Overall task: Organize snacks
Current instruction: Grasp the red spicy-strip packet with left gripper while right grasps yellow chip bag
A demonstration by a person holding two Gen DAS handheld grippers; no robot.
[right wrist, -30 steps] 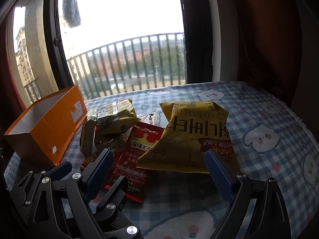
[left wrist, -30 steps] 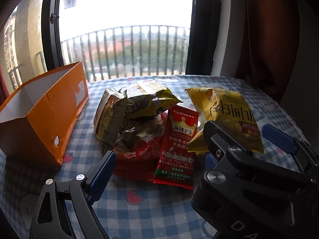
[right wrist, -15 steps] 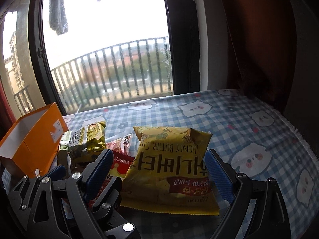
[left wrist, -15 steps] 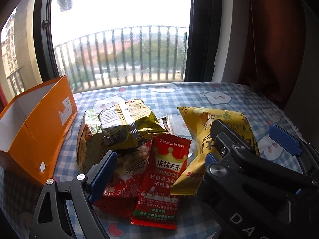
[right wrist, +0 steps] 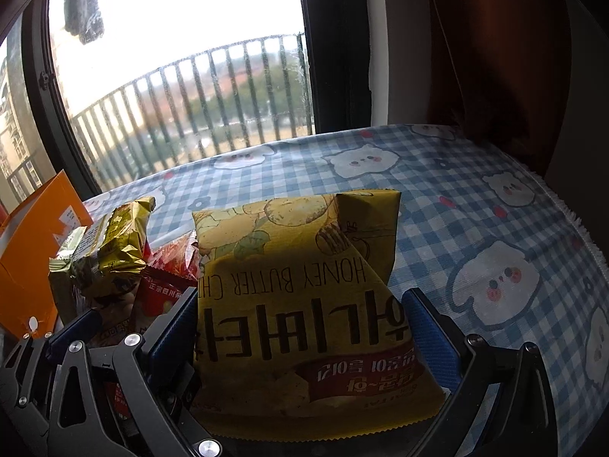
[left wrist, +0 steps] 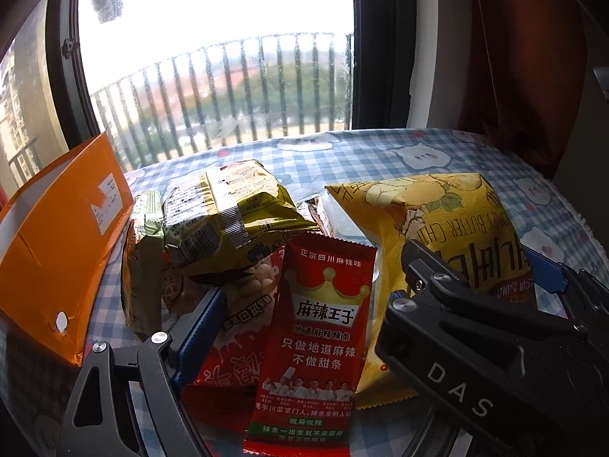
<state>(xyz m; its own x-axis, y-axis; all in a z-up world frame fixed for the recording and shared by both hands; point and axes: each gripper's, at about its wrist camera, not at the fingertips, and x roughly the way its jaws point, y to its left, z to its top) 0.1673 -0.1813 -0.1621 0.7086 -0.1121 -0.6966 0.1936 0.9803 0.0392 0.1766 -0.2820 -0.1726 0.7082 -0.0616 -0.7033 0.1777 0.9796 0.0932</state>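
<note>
A yellow honey butter chip bag lies on the checked tablecloth. My right gripper is open, and its blue pads flank the bag's lower half. Left of it a red spicy-strip packet rests on a red snack bag, with olive-gold packets piled behind. My left gripper is low over the red packet, jaws closing with the packet between them; its left pad is beside the red bag. Its right finger is mostly hidden under the right gripper's body.
An open orange box stands at the left of the table, close to the snack pile. A window with a balcony railing runs behind the table. A dark red curtain hangs at the right. The table's fringed edge curves down on the right.
Both grippers have moved forward and down onto the snacks. The right one now has the yellow bag between its fingers. The left one has closed in on the red packet.
</note>
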